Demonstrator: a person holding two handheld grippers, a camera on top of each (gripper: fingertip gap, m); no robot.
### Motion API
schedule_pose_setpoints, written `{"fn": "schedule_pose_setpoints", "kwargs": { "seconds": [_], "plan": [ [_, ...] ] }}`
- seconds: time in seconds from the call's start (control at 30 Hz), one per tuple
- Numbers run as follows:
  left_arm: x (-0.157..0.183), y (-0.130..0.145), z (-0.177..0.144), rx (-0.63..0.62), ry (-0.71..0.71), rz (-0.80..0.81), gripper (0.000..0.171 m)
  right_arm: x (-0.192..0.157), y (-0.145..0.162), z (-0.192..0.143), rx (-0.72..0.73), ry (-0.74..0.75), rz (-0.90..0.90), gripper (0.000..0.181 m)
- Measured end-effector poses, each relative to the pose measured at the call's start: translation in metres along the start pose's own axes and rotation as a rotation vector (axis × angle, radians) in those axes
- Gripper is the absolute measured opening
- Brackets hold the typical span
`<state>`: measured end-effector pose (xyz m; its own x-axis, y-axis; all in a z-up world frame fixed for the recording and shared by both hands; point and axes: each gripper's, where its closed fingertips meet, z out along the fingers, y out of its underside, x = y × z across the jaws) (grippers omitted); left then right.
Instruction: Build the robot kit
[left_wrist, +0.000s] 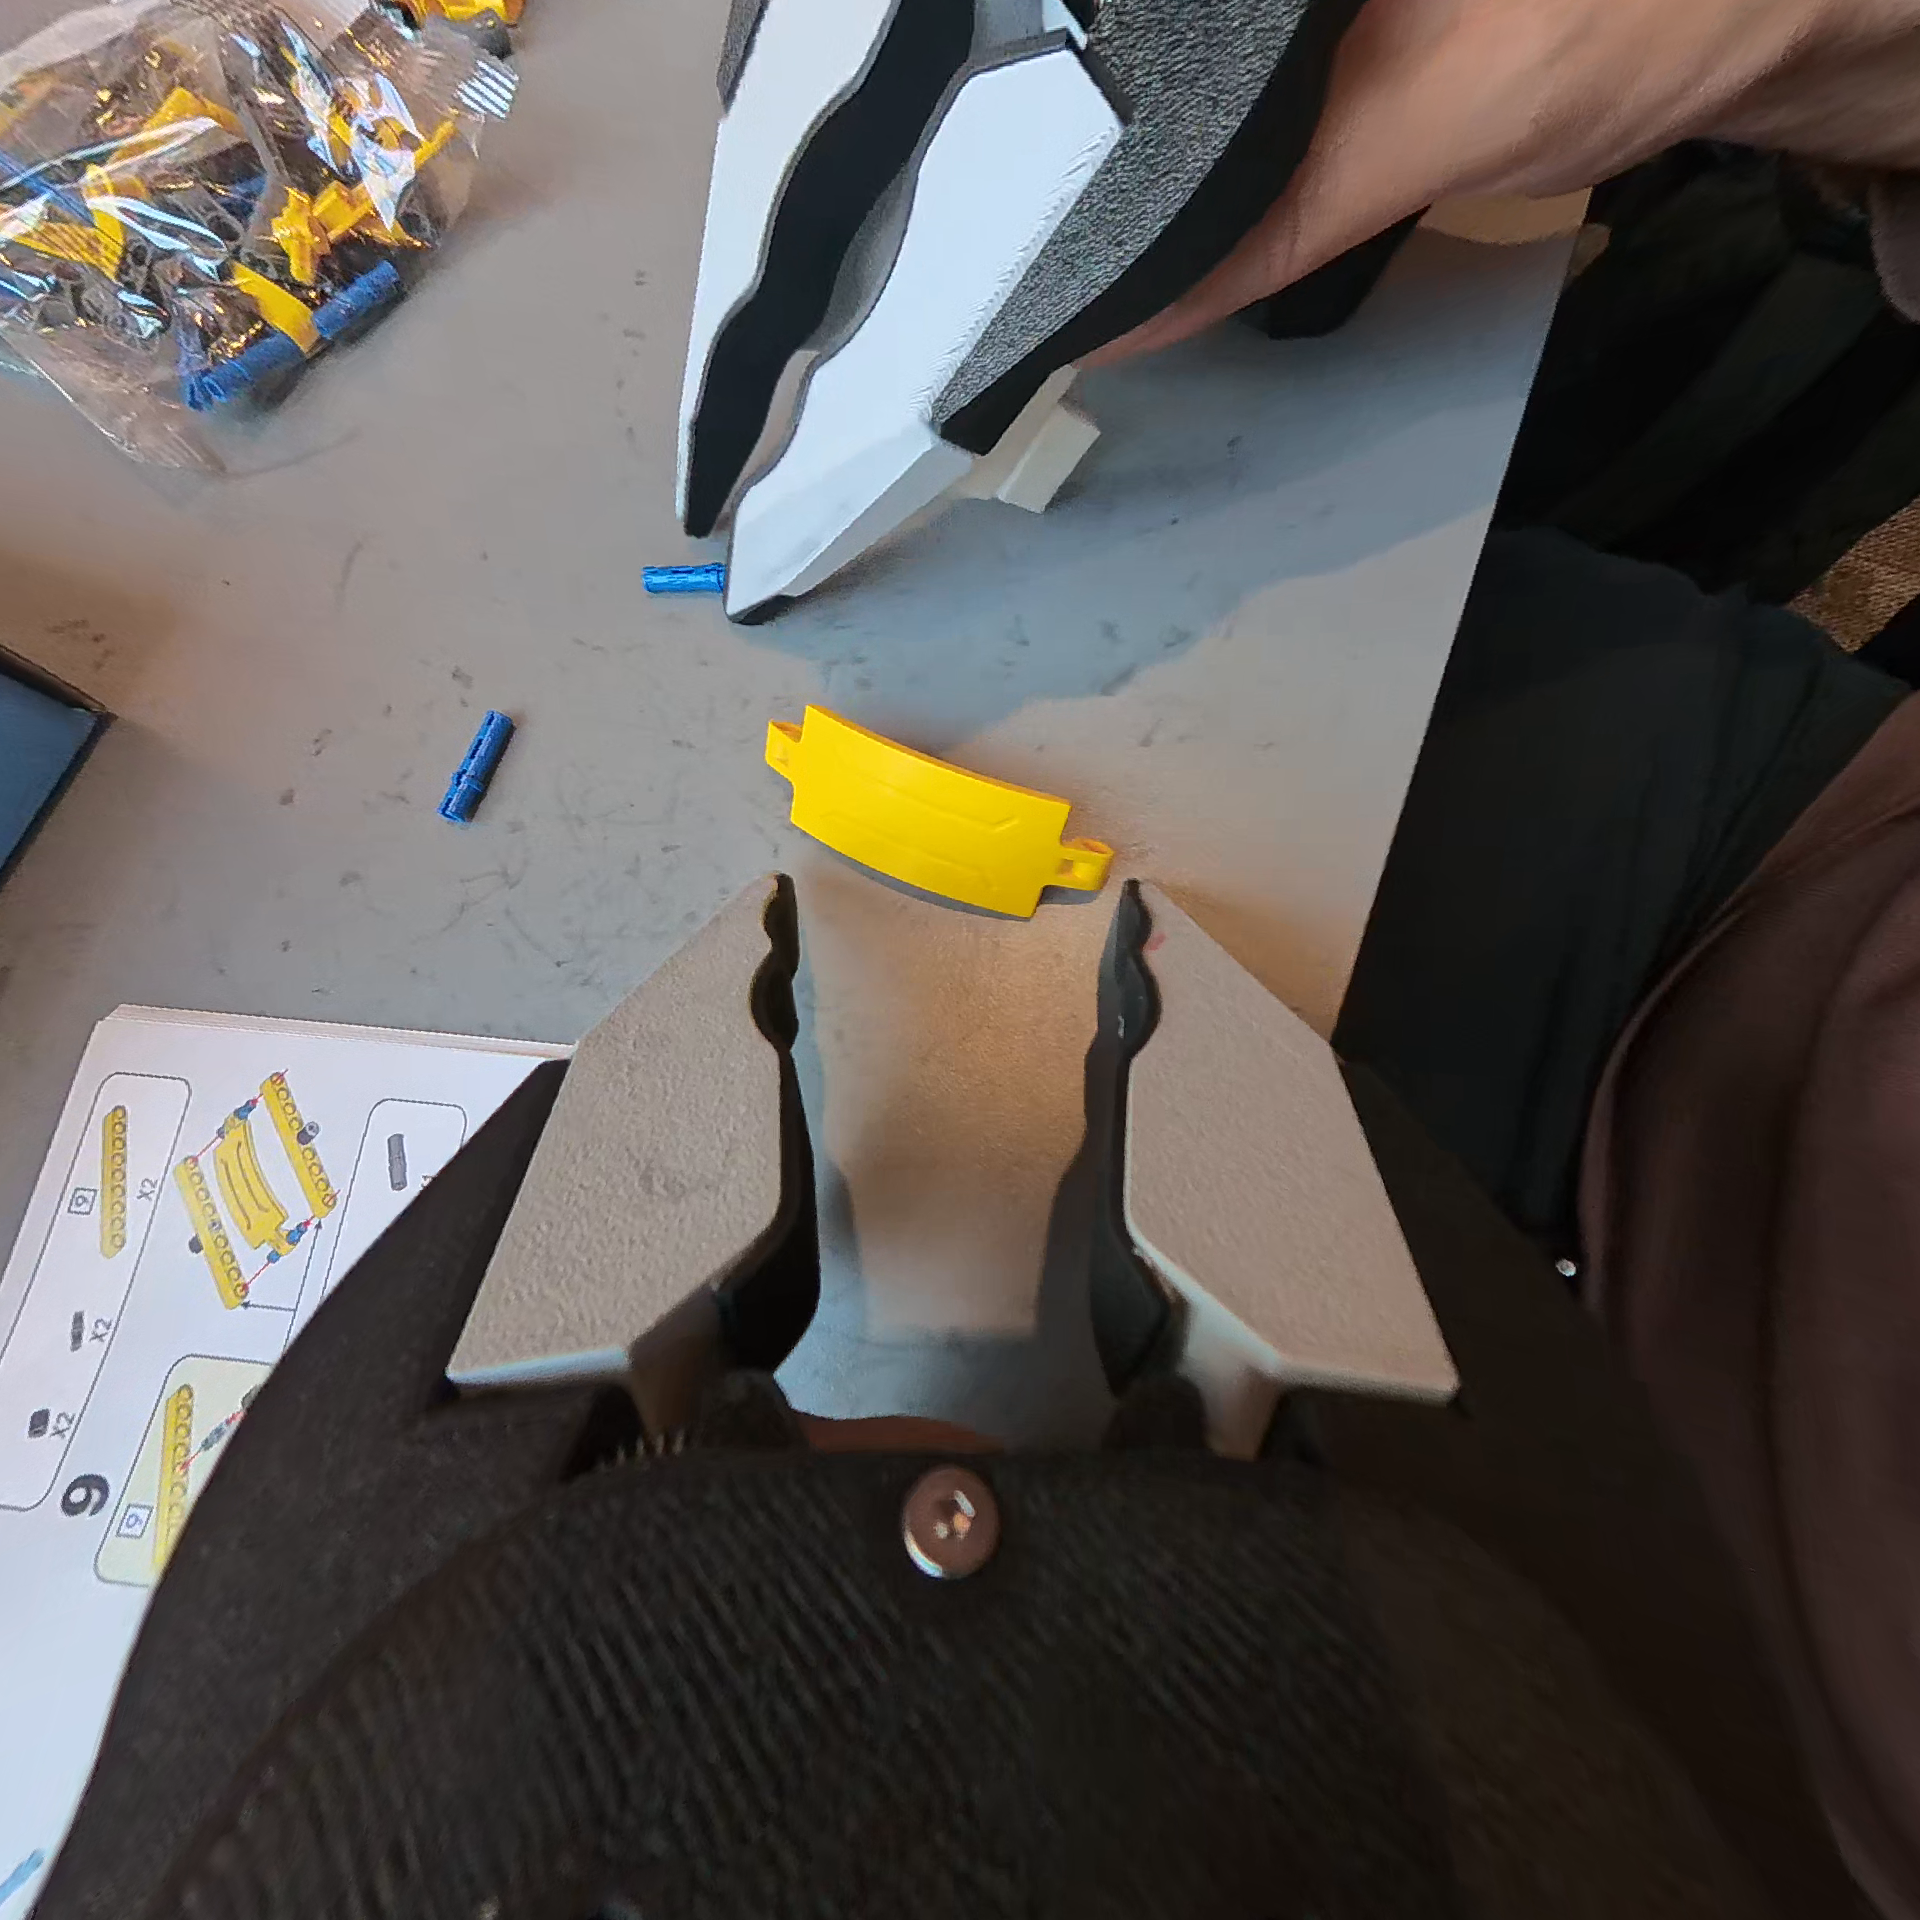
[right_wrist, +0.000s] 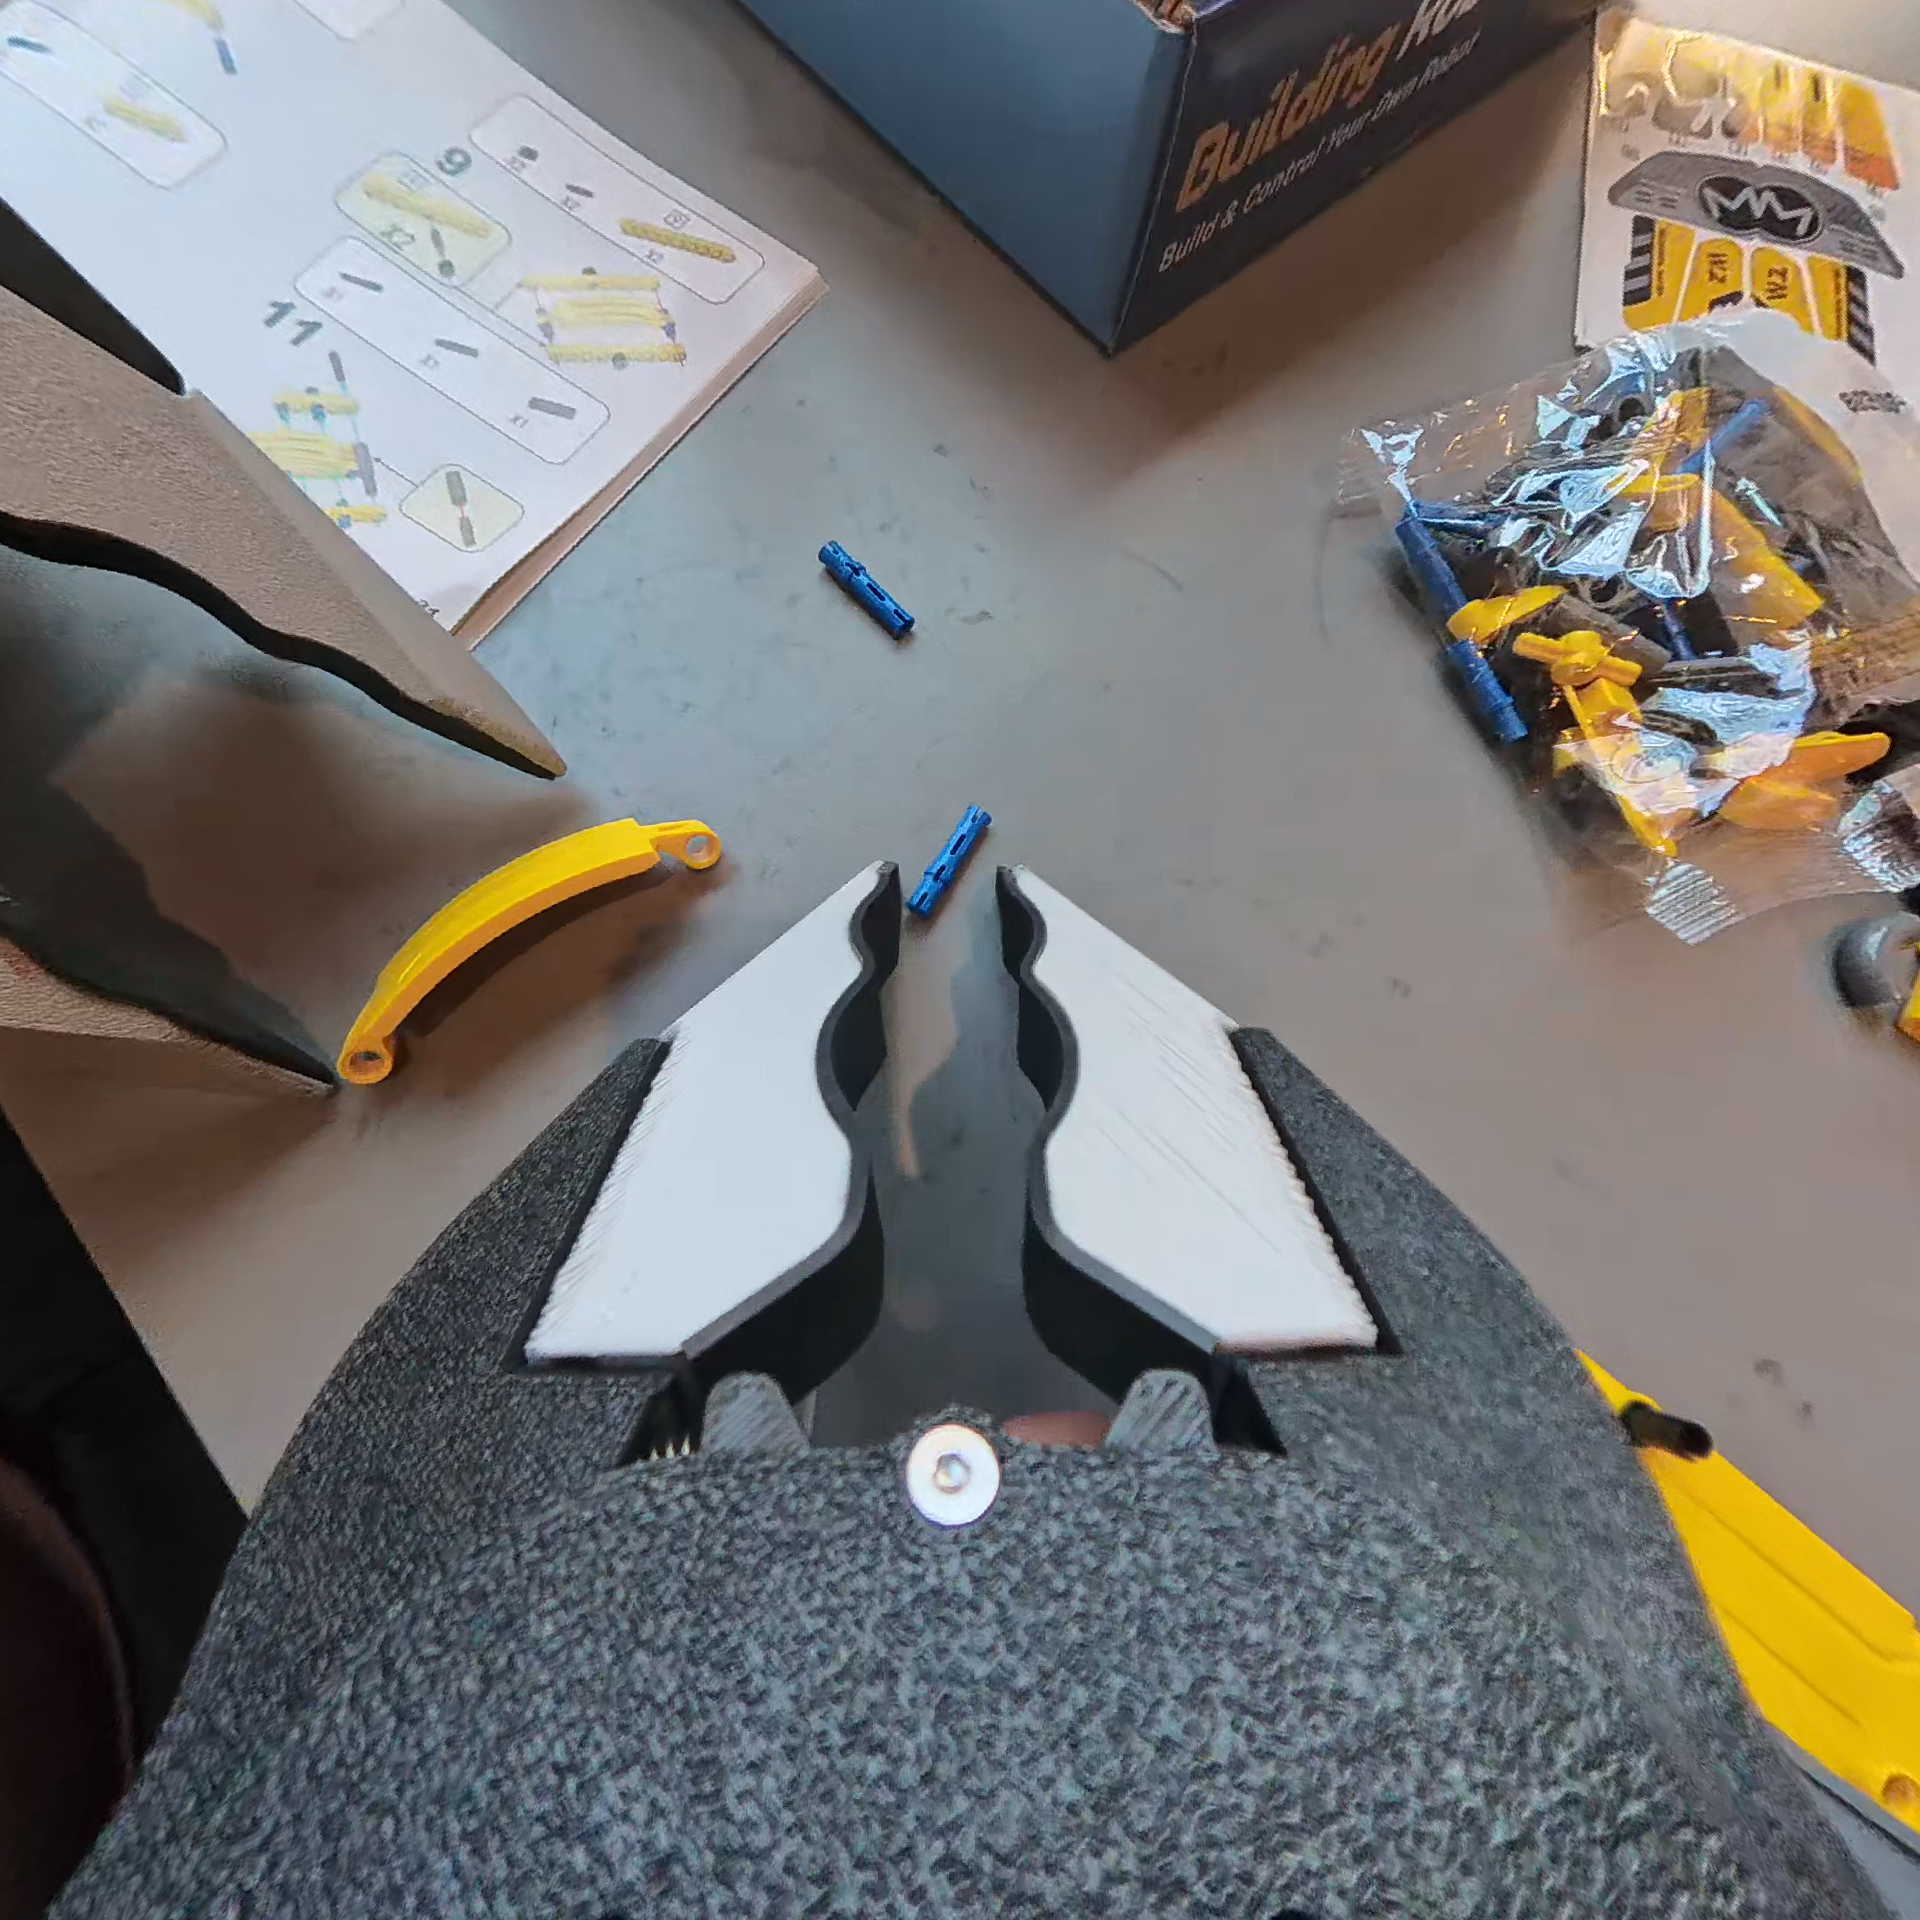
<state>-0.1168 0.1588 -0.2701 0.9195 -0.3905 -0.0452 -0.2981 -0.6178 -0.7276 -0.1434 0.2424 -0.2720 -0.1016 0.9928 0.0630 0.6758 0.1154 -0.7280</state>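
Left tool open and empty, jaws straddling the near edge of the curved yellow plastic panel with end lugs, which lies flat on the grey desk. The panel looks light, stiff and slick; I'd pinch it across the short width. Right tool partly open, empty, short blue plastic pin at its tips. Print on the dark blue cardboard box and white instruction booklet is left unread.

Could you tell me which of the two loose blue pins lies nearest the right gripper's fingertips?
The blue pin just ahead of the right gripper, at its open fingertips; the other blue pin lies farther off, toward the instruction booklet.
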Motion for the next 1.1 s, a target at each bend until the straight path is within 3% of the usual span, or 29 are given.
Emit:
{"fn": "schedule_pose_setpoints", "kwargs": {
  "seconds": [0.1,0.53,1.1],
  "plan": [
    [0.000,0.000,0.000,-0.001,0.005,-0.007,0.055,-0.005,0.000,0.000,-0.001,-0.028,-0.010,0.005],
    [-0.001,0.001,0.000,-0.002,0.010,-0.019,0.050,0.001,-0.008,-0.025,0.146,0.027,-0.019,0.004],
    [-0.005,-0.007,-0.007,0.065,0.031,-0.082,0.049,-0.007,-0.011,-0.032,0.197,-0.006,-0.062,0.004]
  ]
}}
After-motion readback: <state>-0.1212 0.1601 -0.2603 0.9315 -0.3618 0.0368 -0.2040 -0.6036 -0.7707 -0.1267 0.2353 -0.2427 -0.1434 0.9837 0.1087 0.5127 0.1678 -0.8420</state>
